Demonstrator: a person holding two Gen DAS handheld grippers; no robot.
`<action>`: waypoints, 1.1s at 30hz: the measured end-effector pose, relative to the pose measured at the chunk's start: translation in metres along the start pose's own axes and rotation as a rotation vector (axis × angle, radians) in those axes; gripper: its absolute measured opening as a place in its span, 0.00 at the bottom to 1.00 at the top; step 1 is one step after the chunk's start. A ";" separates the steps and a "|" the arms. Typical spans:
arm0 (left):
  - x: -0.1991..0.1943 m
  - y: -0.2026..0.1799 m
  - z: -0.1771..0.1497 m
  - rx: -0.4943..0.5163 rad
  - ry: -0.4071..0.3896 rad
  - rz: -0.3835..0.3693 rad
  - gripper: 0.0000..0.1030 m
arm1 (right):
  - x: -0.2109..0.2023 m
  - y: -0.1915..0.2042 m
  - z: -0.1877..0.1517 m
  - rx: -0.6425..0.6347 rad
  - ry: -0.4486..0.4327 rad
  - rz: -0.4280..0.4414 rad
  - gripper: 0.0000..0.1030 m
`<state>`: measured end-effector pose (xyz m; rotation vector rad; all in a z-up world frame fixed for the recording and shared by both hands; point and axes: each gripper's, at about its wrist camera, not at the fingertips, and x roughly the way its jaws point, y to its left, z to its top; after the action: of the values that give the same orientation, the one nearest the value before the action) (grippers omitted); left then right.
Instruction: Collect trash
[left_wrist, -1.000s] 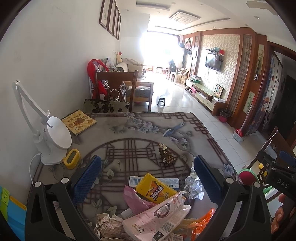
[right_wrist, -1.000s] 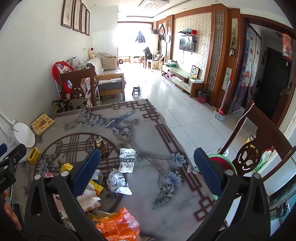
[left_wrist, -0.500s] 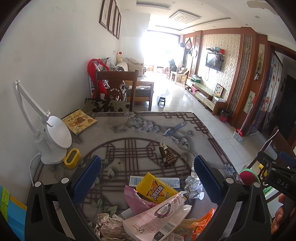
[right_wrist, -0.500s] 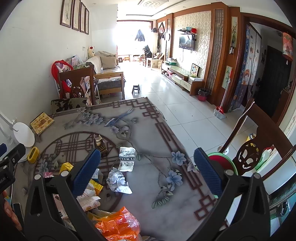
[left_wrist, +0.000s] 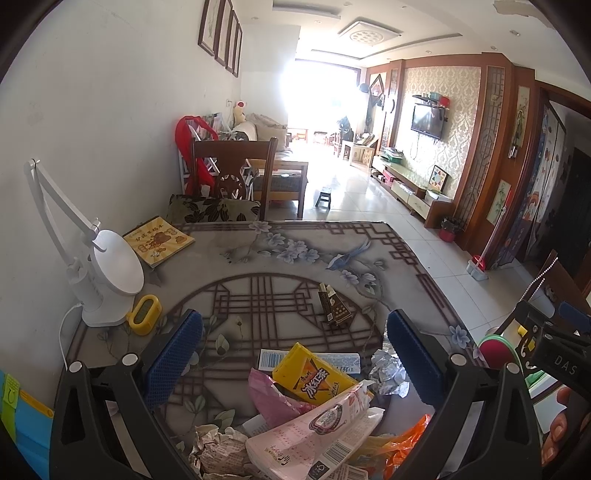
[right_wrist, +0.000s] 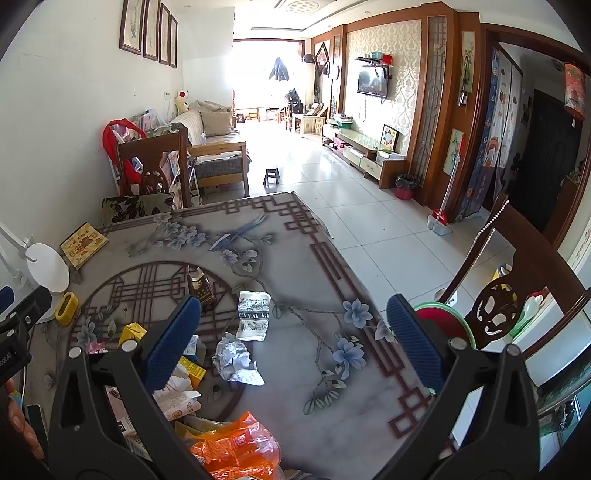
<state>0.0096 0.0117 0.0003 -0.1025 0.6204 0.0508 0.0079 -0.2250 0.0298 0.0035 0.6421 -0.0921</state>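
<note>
Right now you hold both grippers wide and empty above the table (right_wrist: 303, 236): the left gripper (left_wrist: 293, 354) frames the wrapper pile (left_wrist: 306, 413) at lower centre, the right gripper (right_wrist: 293, 336) frames the crumpled paper (right_wrist: 236, 360), so either can drop straight down.

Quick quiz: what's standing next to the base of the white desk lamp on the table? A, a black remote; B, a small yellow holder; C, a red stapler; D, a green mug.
B: a small yellow holder sits on the table right beside the white desk lamp base, near the wall.
</note>
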 end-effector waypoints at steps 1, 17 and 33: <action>0.000 0.000 0.000 0.000 0.000 0.000 0.92 | 0.000 0.000 -0.001 0.000 0.000 0.000 0.97; 0.000 0.000 0.000 0.002 0.001 0.001 0.93 | 0.001 0.000 0.000 0.000 0.004 0.000 0.97; 0.015 0.098 -0.031 -0.041 0.095 0.129 0.92 | 0.066 0.052 -0.084 0.203 0.516 0.516 0.97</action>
<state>-0.0033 0.1061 -0.0415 -0.1048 0.7208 0.1848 0.0144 -0.1756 -0.0785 0.3977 1.1256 0.3539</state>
